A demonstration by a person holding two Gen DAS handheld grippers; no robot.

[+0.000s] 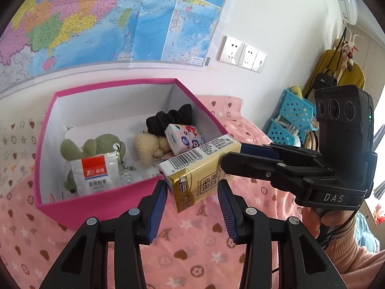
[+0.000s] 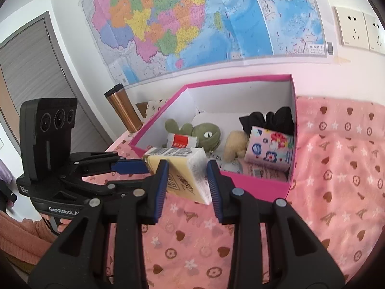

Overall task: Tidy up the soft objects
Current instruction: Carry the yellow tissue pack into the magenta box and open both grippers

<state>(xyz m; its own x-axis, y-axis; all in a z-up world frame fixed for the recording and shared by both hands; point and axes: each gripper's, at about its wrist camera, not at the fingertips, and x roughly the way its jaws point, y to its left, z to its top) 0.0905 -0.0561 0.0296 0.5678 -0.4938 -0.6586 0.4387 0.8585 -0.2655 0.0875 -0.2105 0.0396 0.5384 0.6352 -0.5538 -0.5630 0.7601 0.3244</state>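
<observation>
Our left tongs (image 1: 192,189) are nearly closed and pinch one end of a gold tissue pack (image 1: 199,185). Our right tongs (image 2: 186,171) are nearly closed too and pinch the other end of the same pack. Both blue pads (image 1: 157,200) of the left tongs press on it.

In the left view the right tongs carry the letters "DAS". In the right view the left tongs carry the name "GenRobot.AI".

The pack's gold face has Chinese writing on it. Its white side has a barcode with numbers that start 6 922266. The long way of the pack runs from one pair of tongs to the other. It is tipped, with the end in the left tongs lower. We hold it in the air, right at the near wall of the pink box (image 1: 45,144).

In the box we see:
- a green frog toy (image 1: 103,144)
- a white packet (image 1: 95,175) with a red label and Chinese writing, lying on the frog
- a cream fluffy toy (image 1: 146,148)
- a flowery tissue pack (image 1: 184,137)
- a black scrunchie (image 1: 168,118) in the far corner

The box sits on a surface under a pink cloth (image 1: 192,252) with hearts and stars. A copper cup (image 2: 122,110) stands beside the box. A big bright map (image 2: 192,19) hangs on the wall behind, and wall sockets (image 1: 243,53) are next to it.
</observation>
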